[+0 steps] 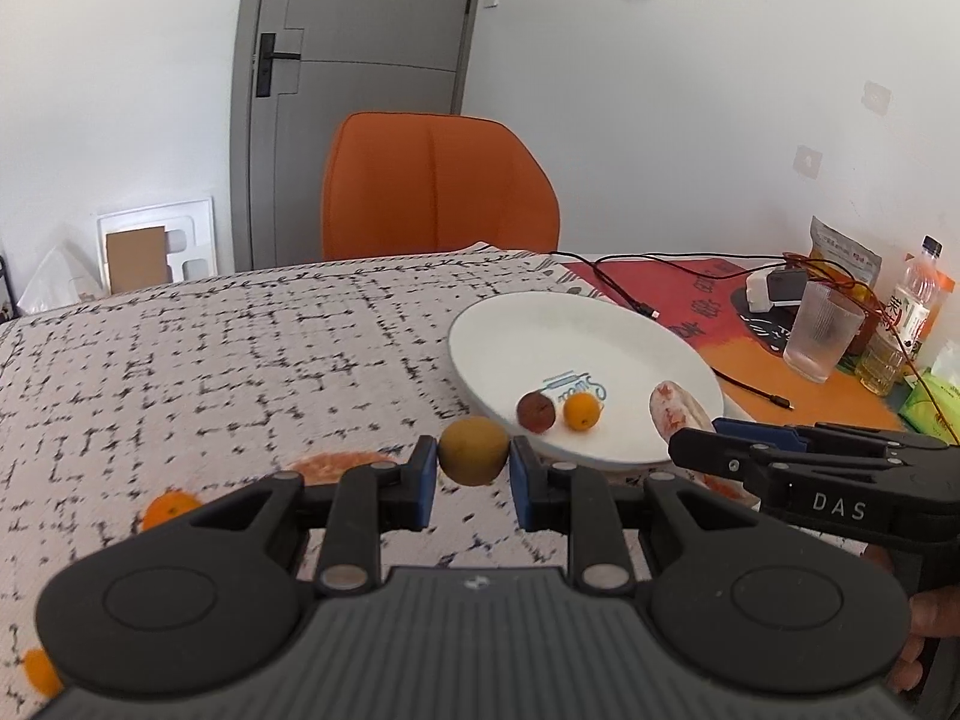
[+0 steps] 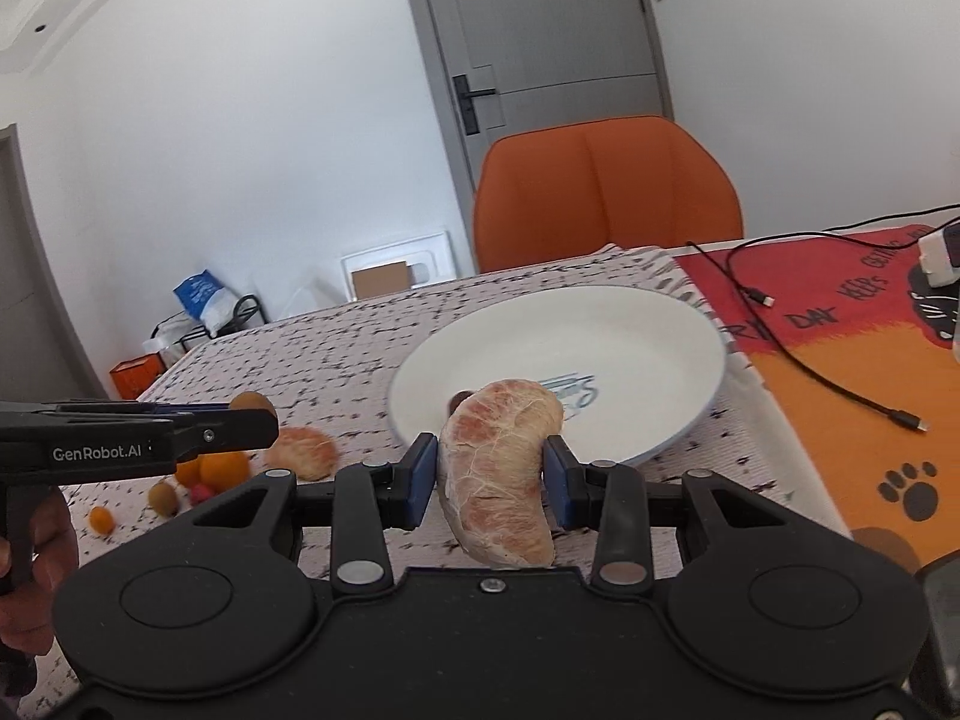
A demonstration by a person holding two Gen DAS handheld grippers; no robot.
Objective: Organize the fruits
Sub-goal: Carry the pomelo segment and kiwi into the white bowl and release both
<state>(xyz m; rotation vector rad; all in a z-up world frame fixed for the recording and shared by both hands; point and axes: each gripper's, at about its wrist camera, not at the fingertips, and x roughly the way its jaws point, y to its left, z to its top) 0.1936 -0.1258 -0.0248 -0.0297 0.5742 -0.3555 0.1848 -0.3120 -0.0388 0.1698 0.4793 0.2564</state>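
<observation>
The left tool (image 1: 473,468) has a kiwi (image 1: 473,450) pinched between its blue pads, held up just off the near-left rim of the white plate (image 1: 540,324). The right tool (image 2: 489,474) is clamped on a big peeled pomelo segment (image 2: 501,474), which hangs curved between the pads, right at the plate's near edge.

On the plate itself there's a dark reddish-brown fruit (image 1: 536,412) and a small orange one (image 1: 582,411) sitting just beside each other near the printed logo, toward the near side.

More fruit is out on the table (image 1: 210,360), left of the plate: another pomelo piece (image 2: 302,452), a couple of oranges (image 2: 222,468), a second kiwi (image 2: 163,498), a tiny orange fruit (image 2: 101,520), and something small and pink tucked by the oranges, too blurry to call. The tablecloth is white with a black scribbly grid.

Off to the right there's a red and orange mat (image 2: 840,360) with paw prints, a black cable (image 2: 810,354) trailing across it, a ribbed glass (image 1: 823,333), a bottle (image 1: 912,300) and a snack bag (image 1: 843,258). At the far side, an orange chair (image 1: 438,186) sits pushed up to the table, with a grey door (image 1: 354,78) behind it.
</observation>
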